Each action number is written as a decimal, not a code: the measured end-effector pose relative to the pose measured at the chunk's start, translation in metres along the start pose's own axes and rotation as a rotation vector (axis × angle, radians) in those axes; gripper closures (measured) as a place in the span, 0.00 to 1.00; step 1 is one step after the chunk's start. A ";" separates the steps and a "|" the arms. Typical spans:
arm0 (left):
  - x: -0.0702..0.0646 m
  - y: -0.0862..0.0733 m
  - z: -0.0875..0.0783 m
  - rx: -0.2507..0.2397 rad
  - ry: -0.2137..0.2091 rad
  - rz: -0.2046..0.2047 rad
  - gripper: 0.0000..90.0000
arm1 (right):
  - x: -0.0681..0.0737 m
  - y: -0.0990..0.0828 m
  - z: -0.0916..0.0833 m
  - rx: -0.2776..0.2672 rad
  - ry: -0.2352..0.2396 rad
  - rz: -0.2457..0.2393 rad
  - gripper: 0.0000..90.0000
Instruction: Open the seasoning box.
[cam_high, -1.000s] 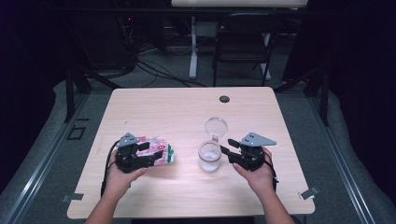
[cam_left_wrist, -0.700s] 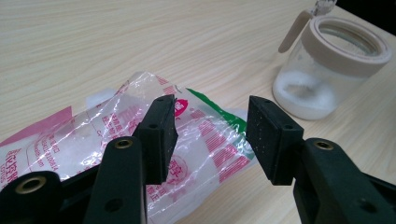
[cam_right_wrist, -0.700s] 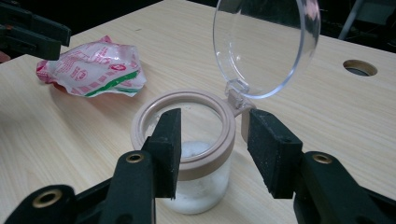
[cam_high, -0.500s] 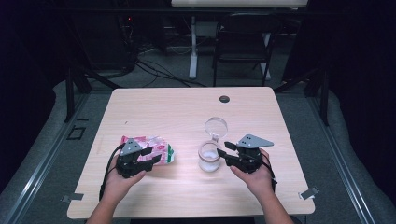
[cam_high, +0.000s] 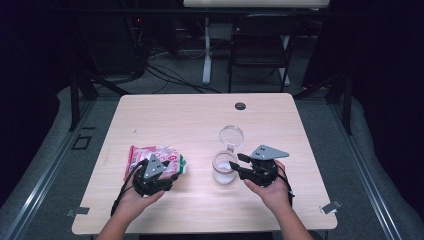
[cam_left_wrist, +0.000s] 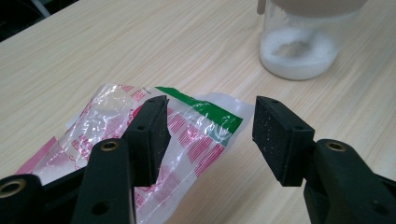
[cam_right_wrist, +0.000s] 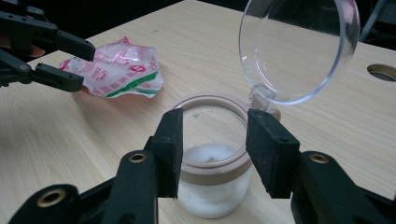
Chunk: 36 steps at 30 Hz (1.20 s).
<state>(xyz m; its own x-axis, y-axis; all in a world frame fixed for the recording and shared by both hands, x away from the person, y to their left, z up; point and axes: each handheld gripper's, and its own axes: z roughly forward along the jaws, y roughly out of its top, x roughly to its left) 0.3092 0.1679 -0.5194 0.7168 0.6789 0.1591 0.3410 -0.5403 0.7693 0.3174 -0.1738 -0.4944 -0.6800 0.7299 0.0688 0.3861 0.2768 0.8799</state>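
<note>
The left gripper (cam_left_wrist: 208, 135) is easing back from the crinkled red, white and green plastic pouch (cam_high: 154, 157) on the wooden table (cam_high: 165, 120), its jaws having just reopened, apart over the pouch's corner without pinching it. The right gripper (cam_right_wrist: 214, 151) is keeping its jaws clamped around the clear, open-lidded jar of white powder (cam_right_wrist: 212, 179), so a fresh grasp on the pouch probably comes next.

jar (cam_left_wrist: 299, 44) top cut off, packet (cam_left_wrist: 140, 135) partly behind claw jaw
</note>
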 end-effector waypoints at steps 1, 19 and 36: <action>-0.002 0.000 0.002 0.009 0.009 0.015 0.51 | 0.000 0.000 0.000 0.000 0.000 -0.001 0.63; -0.020 -0.011 0.035 0.155 0.170 0.181 0.52 | 0.000 -0.001 0.002 0.006 0.001 0.002 0.61; -0.003 -0.019 0.050 0.190 0.222 0.147 0.62 | -0.002 -0.003 0.003 0.008 -0.004 0.011 0.61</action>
<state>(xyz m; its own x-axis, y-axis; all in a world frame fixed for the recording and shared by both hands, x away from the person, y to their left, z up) 0.3313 0.1510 -0.5655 0.6241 0.6668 0.4072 0.3659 -0.7099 0.6018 0.3196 -0.1745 -0.4982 -0.6733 0.7355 0.0761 0.3985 0.2742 0.8752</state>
